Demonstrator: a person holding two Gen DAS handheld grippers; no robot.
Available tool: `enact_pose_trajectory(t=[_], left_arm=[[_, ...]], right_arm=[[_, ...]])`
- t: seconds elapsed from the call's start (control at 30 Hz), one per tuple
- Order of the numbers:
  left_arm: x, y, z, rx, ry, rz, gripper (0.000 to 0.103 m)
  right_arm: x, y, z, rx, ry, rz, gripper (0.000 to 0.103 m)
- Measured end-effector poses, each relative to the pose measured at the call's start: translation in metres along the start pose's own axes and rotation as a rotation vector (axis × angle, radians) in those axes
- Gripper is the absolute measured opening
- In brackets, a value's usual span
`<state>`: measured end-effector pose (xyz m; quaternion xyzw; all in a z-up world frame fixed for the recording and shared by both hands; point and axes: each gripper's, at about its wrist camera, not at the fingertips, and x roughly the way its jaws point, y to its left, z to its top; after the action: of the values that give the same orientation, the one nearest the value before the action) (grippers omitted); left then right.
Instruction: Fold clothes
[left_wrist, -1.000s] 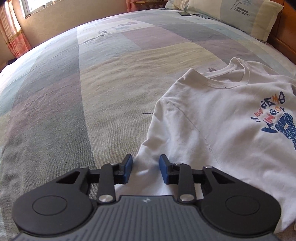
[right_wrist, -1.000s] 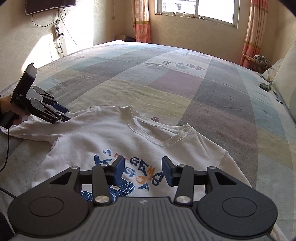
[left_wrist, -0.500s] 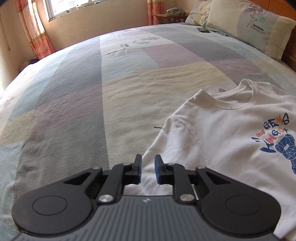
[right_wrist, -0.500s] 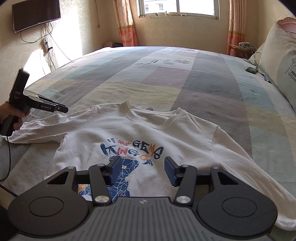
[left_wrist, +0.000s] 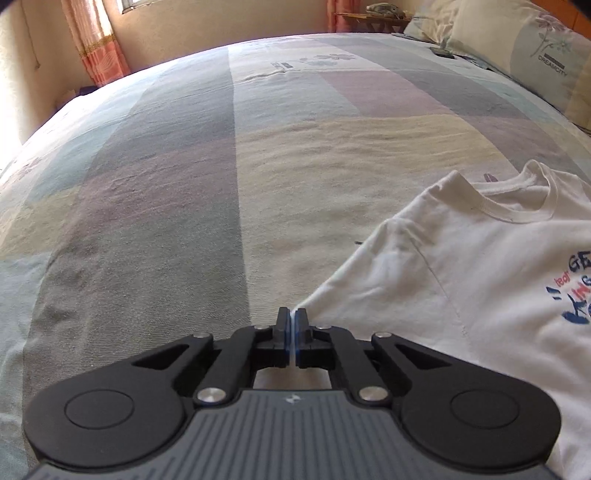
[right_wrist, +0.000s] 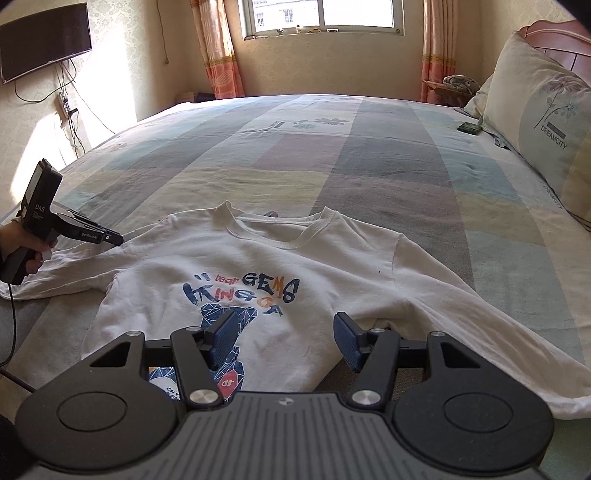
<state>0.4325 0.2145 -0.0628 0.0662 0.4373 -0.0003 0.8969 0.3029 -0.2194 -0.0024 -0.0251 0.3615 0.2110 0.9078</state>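
A white long-sleeved shirt (right_wrist: 280, 266) is spread face up on the striped bed (right_wrist: 369, 155), its printed front showing and its collar turned toward the far window. Both sleeves are laid out to the sides, which suits a fold that begins by bringing the sleeves in over the body.

The left tool (left_wrist: 291, 328) is pressed closed on the upper edge of the shirt's left-hand sleeve, close to the shoulder seam. A thin line of white cloth is seen between its blue pads, so the sleeve is judged to be pinched there; how much cloth is caught cannot be told, since the pads hide it. In the right wrist view the same tool (right_wrist: 110, 238) is seen from the side, held in a hand (right_wrist: 22, 243) at the bed's edge, its tip resting on the sleeve. The grip at that spot is probably chosen so that the sleeve can be lifted and carried across the chest.

The right tool (right_wrist: 284, 339) is held wide open above the lower front of the shirt, over the blue print, with nothing between its pads. No contact with the cloth can be made out. It is likely kept ready there to take the hem or the other sleeve.

A pillow (right_wrist: 546, 122) stands against the headboard, well apart from the shirt.
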Motion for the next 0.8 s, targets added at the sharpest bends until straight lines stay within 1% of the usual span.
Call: enact_pose_trajectory(t=[0.03, 0.13, 0.17, 0.2, 0.23, 0.27, 0.33, 0.37, 0.4, 0.43, 0.47, 0.5, 0.53, 0.57, 0.63, 0.67, 0.73, 0.8], left_arm=[[0.001, 0.007, 0.003, -0.022, 0.002, 0.038, 0.000], [-0.014, 0.021, 0.003, -0.099, -0.041, -0.008, 0.001], [-0.020, 0.024, 0.002, -0.121, -0.057, -0.025, 0.004], [-0.029, 0.021, 0.000, -0.122, -0.080, -0.051, 0.006], [-0.038, 0.015, -0.003, -0.112, -0.097, -0.082, 0.018], [-0.045, 0.007, -0.005, -0.101, -0.102, -0.115, 0.035], [-0.050, -0.008, -0.013, -0.088, -0.099, -0.185, 0.055], [-0.048, -0.015, -0.018, -0.087, -0.086, -0.232, 0.057], [-0.044, -0.019, -0.023, -0.093, -0.067, -0.255, 0.057], [-0.035, -0.022, -0.029, -0.107, -0.030, -0.259, 0.057], [-0.027, -0.022, -0.034, -0.131, 0.011, -0.226, 0.057], [-0.020, -0.018, -0.040, -0.160, 0.043, -0.174, 0.055], [-0.021, -0.014, -0.044, -0.179, 0.019, -0.160, 0.050], [-0.024, -0.009, -0.045, -0.202, 0.013, -0.133, 0.052], [-0.031, -0.001, -0.044, -0.237, 0.029, -0.012, 0.050], [-0.036, 0.002, -0.042, -0.240, 0.030, 0.016, 0.047], [-0.048, 0.003, -0.035, -0.228, 0.005, -0.018, 0.048], [-0.060, -0.004, -0.024, -0.222, -0.040, -0.110, 0.058]], right_arm=[[0.001, 0.001, 0.001, -0.005, -0.001, 0.003, 0.063], [0.004, 0.004, 0.003, -0.029, 0.008, 0.009, 0.063], [0.005, 0.004, 0.004, -0.032, 0.009, 0.009, 0.063], [0.006, 0.003, 0.004, -0.035, 0.009, 0.008, 0.063], [0.007, 0.003, 0.004, -0.038, 0.009, 0.008, 0.064], [0.010, -0.001, 0.005, -0.024, 0.014, 0.010, 0.064], [0.015, -0.007, 0.005, 0.007, 0.026, 0.013, 0.066], [0.019, -0.010, 0.007, 0.021, 0.032, 0.009, 0.066], [0.023, -0.013, 0.009, 0.034, 0.037, 0.004, 0.068], [0.027, -0.018, 0.011, 0.041, 0.037, 0.000, 0.071], [0.032, -0.022, 0.014, 0.047, 0.036, -0.004, 0.073], [0.035, -0.027, 0.017, 0.058, 0.034, -0.009, 0.077], [0.039, -0.033, 0.019, 0.071, 0.033, -0.015, 0.079], [0.042, -0.039, 0.022, 0.083, 0.031, -0.020, 0.079], [0.042, -0.062, 0.020, 0.158, 0.035, -0.061, 0.080], [0.042, -0.075, 0.020, 0.196, 0.038, -0.082, 0.080], [0.040, -0.097, 0.017, 0.262, 0.041, -0.118, 0.084], [0.041, -0.120, 0.014, 0.317, 0.054, -0.148, 0.084]])
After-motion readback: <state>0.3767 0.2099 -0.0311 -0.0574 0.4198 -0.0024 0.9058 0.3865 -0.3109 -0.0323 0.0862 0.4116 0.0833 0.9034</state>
